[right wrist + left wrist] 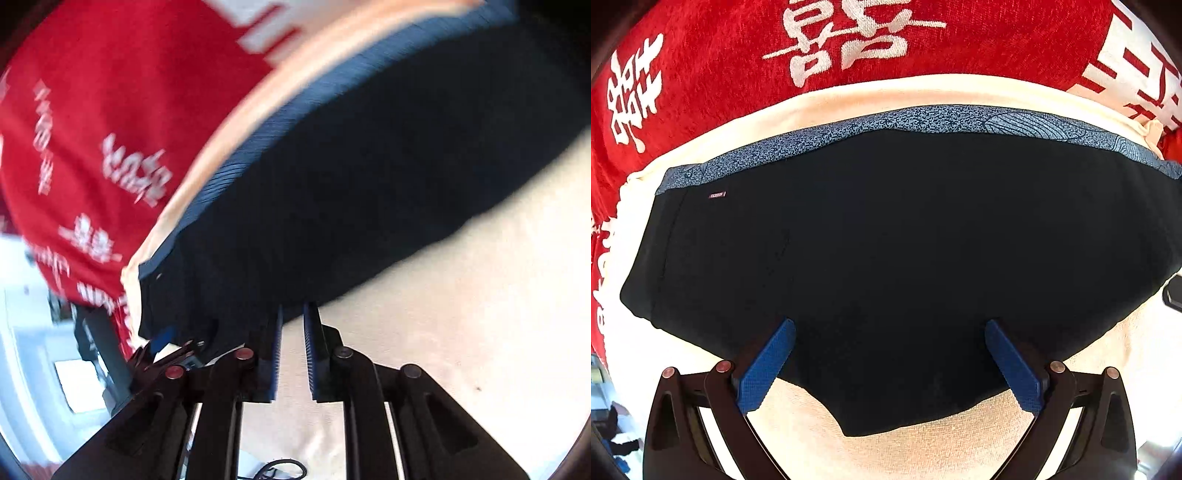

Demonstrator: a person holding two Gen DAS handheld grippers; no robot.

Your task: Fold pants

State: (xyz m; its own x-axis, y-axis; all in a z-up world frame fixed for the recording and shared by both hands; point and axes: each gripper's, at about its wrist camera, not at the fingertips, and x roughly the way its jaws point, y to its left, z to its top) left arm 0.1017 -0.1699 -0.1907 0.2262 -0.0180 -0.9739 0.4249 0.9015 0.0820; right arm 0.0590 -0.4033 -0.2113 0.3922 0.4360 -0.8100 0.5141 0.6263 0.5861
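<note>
Pants [886,240]: black, blue patterned waistband at the far edge, lying flat on a cream towel [905,443] over a red cloth [720,74].
Left gripper [889,363]: jaws wide apart, over the near edge of the pants, gripping nothing.
Right gripper [293,350]: jaws nearly together, narrow gap, nothing between them, tips at the pants' edge.

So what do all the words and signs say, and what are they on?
"囍", a big white double-happiness sign, on the red cloth.
Other white characters at the red cloth's left and right edges: cut off or warped, unreadable.
Small red tag on the black pants: too small to read.
Right wrist view: white characters on the red cloth, too blurred to read.
</note>
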